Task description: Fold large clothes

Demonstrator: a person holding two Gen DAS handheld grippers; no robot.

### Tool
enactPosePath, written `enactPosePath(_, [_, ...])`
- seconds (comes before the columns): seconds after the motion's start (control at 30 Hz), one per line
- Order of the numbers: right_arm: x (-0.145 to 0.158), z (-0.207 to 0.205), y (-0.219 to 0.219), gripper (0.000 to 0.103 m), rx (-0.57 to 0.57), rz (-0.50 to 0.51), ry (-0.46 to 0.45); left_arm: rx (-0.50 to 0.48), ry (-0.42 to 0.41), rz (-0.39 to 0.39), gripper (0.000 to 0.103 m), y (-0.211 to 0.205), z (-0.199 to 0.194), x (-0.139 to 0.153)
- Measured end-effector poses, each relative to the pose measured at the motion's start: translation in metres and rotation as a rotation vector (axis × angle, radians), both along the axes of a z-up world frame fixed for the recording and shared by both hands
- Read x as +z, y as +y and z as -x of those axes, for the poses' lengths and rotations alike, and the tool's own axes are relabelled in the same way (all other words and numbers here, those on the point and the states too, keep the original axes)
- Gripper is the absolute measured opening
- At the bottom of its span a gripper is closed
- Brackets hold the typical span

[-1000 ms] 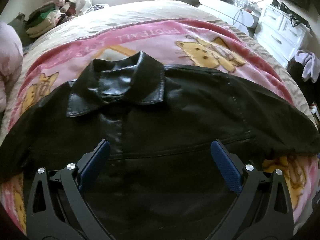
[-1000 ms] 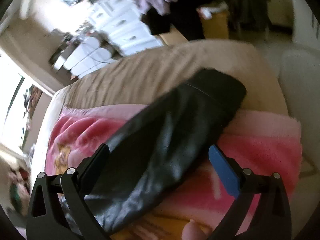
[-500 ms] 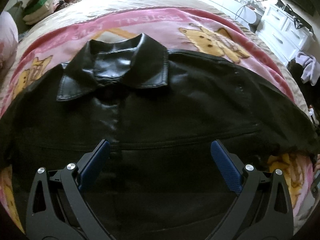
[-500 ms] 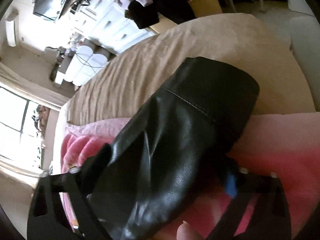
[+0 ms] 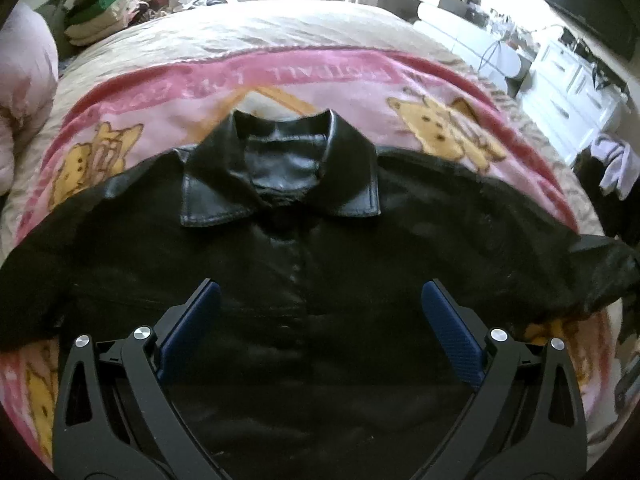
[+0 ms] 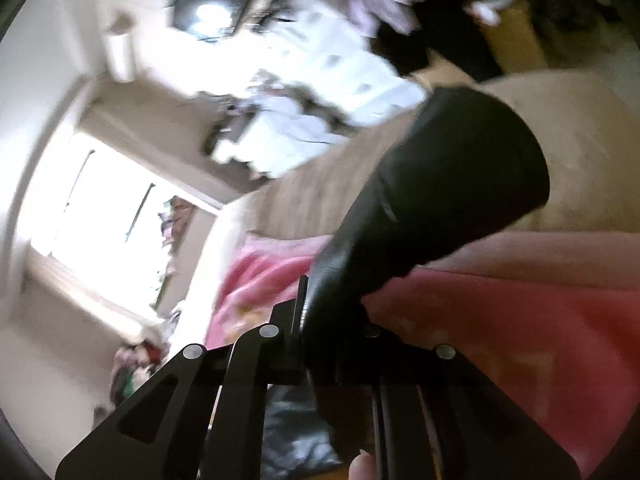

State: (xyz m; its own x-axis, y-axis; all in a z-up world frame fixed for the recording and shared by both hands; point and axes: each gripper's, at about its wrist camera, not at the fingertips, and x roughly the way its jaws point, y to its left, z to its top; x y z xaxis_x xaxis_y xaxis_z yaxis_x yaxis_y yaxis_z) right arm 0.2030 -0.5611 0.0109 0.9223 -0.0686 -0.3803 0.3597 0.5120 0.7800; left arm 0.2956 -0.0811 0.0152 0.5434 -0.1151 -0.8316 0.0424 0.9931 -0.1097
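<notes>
Right gripper (image 6: 332, 320) has clamped the black jacket's sleeve (image 6: 440, 200), apparently to fold it inward, while the left gripper (image 5: 320, 320), lower centre, hangs wide open and empty above the jacket (image 5: 320, 280)

Left hand-held gripper (image 5: 320, 308): black frame, blue pads (image 5: 452, 332), silver screws.

The jacket (image 5: 320, 264) lies flat on the blanket (image 5: 304, 80), which covers the bed (image 5: 280, 24), collar (image 5: 280, 172) at the far side. The left gripper (image 5: 320, 316) hangs over its front. The sleeve (image 6: 432, 200) stretches away from the right gripper (image 6: 332, 320), over the blanket's edge.
</notes>
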Motion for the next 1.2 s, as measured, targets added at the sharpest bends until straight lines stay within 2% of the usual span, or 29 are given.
enactPosePath(0.1, [0.019, -0.007, 0.019, 0.009, 0.066, 0.079, -0.052, 0.007, -0.014, 0.04, 0.094, 0.008, 0.002, 0.012])
enactPosePath(0.23, [0.041, -0.021, 0.067, 0.009, 0.202, 0.189, -0.105, 0.012, -0.034, 0.099, 0.094, 0.018, 0.005, 0.027])
enactPosePath(0.37, [0.058, -0.031, 0.115, 0.008, 0.332, 0.275, -0.142, 0.007, -0.048, 0.193, 0.094, 0.034, 0.009, 0.041])
enactPosePath(0.57, [0.076, -0.035, 0.188, 0.008, 0.507, 0.375, -0.191, 0.029, -0.074, 0.226, 0.094, 0.059, 0.014, 0.056])
enactPosePath(0.7, [0.077, -0.033, 0.239, 0.008, 0.604, 0.419, -0.191, 0.04, -0.087, 0.292, 0.094, 0.083, 0.02, 0.064])
enactPosePath(0.87, [0.07, -0.028, 0.281, 0.008, 0.693, 0.49, -0.18, 0.034, -0.105, 0.404, 0.094, 0.11, 0.031, 0.071])
enactPosePath(0.97, [0.064, -0.03, 0.301, 0.008, 0.741, 0.523, -0.18, 0.039, -0.123, 0.442, 0.094, 0.123, 0.036, 0.075])
enactPosePath(1.2, [0.049, -0.029, 0.339, 0.008, 0.828, 0.601, -0.161, 0.035, -0.141, 0.594, 0.094, 0.15, 0.045, 0.077])
